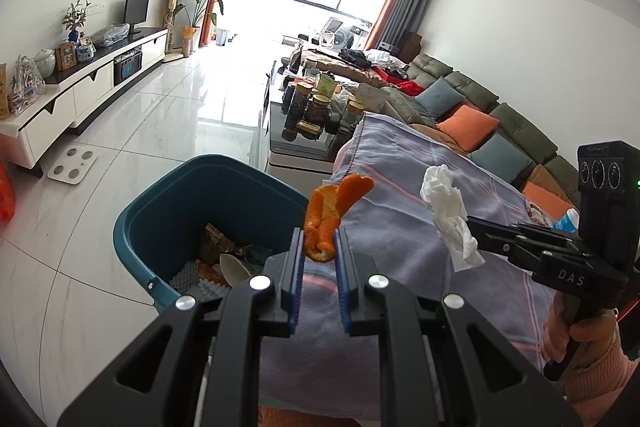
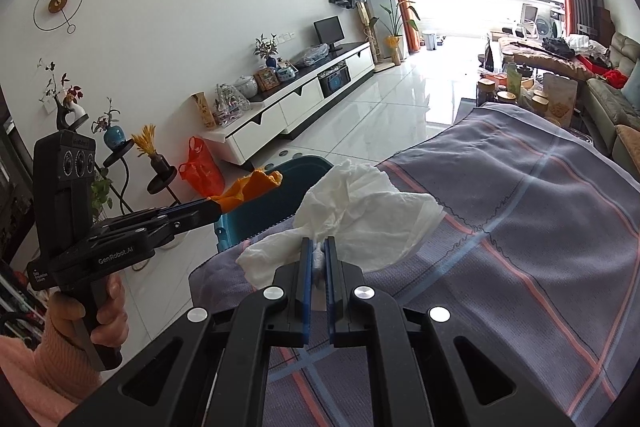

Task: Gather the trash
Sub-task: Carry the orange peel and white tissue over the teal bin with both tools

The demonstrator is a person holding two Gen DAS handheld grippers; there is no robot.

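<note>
From the left wrist, the left hand-held gripper (image 1: 318,247) is clenched on a light, curled orange peel (image 1: 332,211) by its lower fold, the open teal bin (image 1: 160,203) just ahead and to its left with nothing between. From the right wrist, the right hand-held gripper (image 2: 319,251) pinches a soft, crumpled tissue (image 2: 360,215) at its bunched base, above the cloth-covered surface (image 2: 520,207); it looks weightless and prone to tearing, and the bin lies off to its left.

The black two-finger left gripper (image 1: 319,247) pinches curled orange peel (image 1: 336,205); to its right, the matching right gripper (image 2: 319,259) clamps crumpled white tissue (image 2: 360,207), both angled downward.
</note>
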